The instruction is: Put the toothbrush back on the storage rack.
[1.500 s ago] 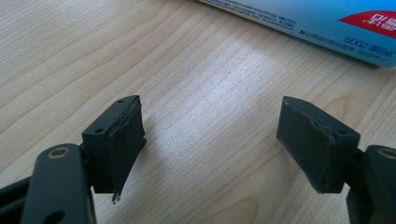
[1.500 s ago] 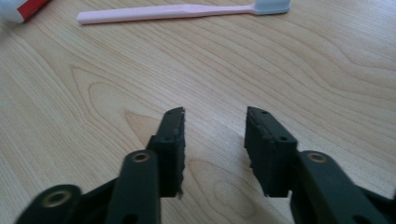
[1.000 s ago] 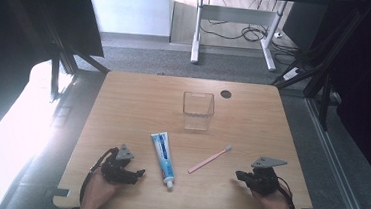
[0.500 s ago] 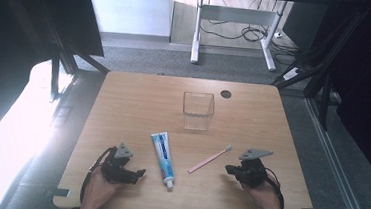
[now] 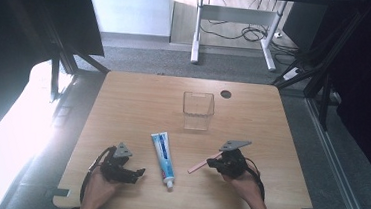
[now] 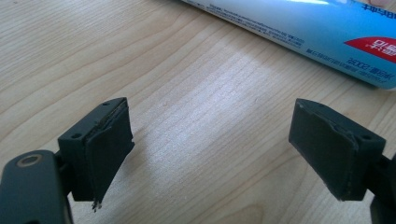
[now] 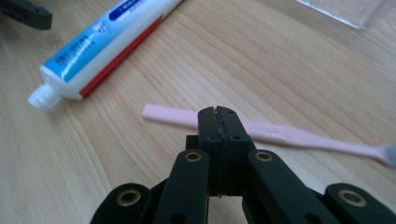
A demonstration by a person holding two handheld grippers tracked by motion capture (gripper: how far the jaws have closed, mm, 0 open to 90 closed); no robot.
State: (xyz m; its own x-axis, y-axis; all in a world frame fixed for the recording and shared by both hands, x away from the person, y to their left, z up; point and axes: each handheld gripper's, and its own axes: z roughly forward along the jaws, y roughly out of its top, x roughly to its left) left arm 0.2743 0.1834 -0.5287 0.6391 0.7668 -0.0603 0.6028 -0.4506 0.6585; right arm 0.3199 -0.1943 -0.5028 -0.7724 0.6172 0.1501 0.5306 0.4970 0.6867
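Resting low on the near-left part of the wooden table (image 5: pixel 134 95), the left tongs (image 5: pixel 139 173) stand released; their jaws have just been opening, and bare wood lies between the two black pads (image 6: pixel 108 140) in the left gripper view. A blue-and-white toothpaste tube (image 5: pixel 163 154) lies flat just beside them, toward the middle of the table, its white cap pointing at the near edge and its body angled slightly away; in the left gripper view its blue side runs across the upper right, past the jaws and not touched by them. A clear, square container (image 5: pixel 198 110) stands upright farther back, near the table's middle, well apart from both hands. A pink toothbrush (image 5: pixel 200 165) lies flat on the wood to the right of the tube, slanting up toward the right. The right tongs (image 5: pixel 211 162) hover at its handle, clenched tight on nothing; in the right gripper view the closed tips sit just in front of the pink handle, whose bristled end reaches the right edge.
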